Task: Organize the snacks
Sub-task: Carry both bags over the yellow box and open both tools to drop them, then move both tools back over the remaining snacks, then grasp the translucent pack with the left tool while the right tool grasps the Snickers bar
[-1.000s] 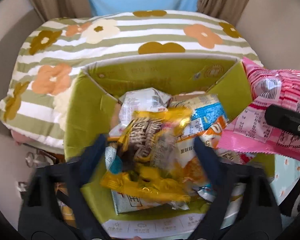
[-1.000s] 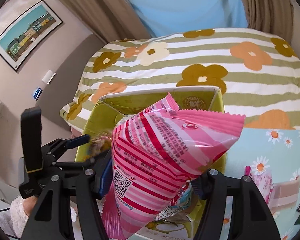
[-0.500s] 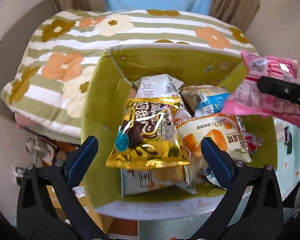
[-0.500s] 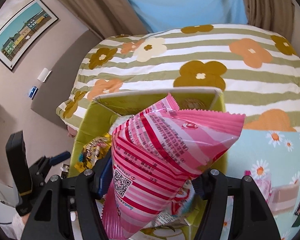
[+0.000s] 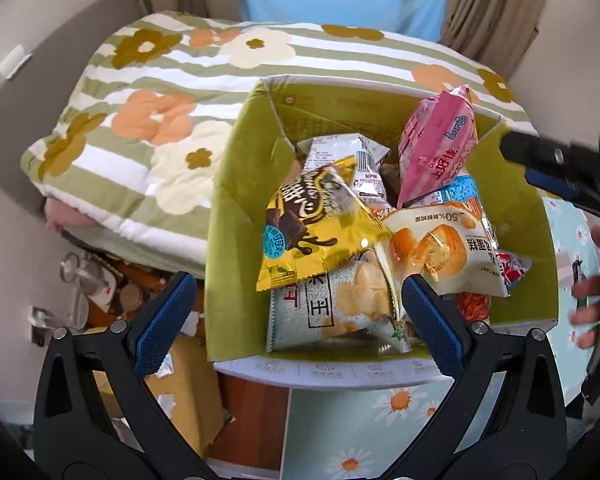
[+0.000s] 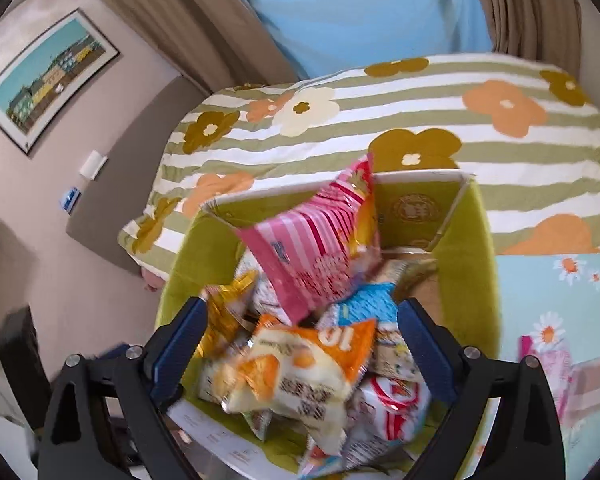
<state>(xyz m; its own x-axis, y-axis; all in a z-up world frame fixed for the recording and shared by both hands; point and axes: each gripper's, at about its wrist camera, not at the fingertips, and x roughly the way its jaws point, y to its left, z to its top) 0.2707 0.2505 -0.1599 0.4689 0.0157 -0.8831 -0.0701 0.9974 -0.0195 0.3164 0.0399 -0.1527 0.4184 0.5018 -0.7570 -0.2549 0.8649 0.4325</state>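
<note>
A green cardboard box (image 5: pixel 236 184) holds several snack packets. A yellow chocolate packet (image 5: pixel 312 228) lies on top at the left, an orange-and-white packet (image 5: pixel 444 252) at the right. A pink striped packet (image 5: pixel 436 148) stands tilted at the box's back right; in the right wrist view (image 6: pixel 312 252) it is blurred, free of the fingers. My left gripper (image 5: pixel 296 320) is open and empty over the box's near edge. My right gripper (image 6: pixel 300 340) is open above the box; it also shows in the left wrist view (image 5: pixel 556 168) at the right.
The box (image 6: pixel 468 264) sits between a striped flowered quilt (image 5: pixel 160 120) and a light blue daisy-print surface (image 6: pixel 556 288) with more packets (image 6: pixel 548 344) at the right. Clutter lies on the floor (image 5: pixel 112 292) to the left.
My right gripper opened and the pink packet dropped into the box's back right. My left gripper, which let go of the yellow packet a second ago, drew back toward the near edge.
</note>
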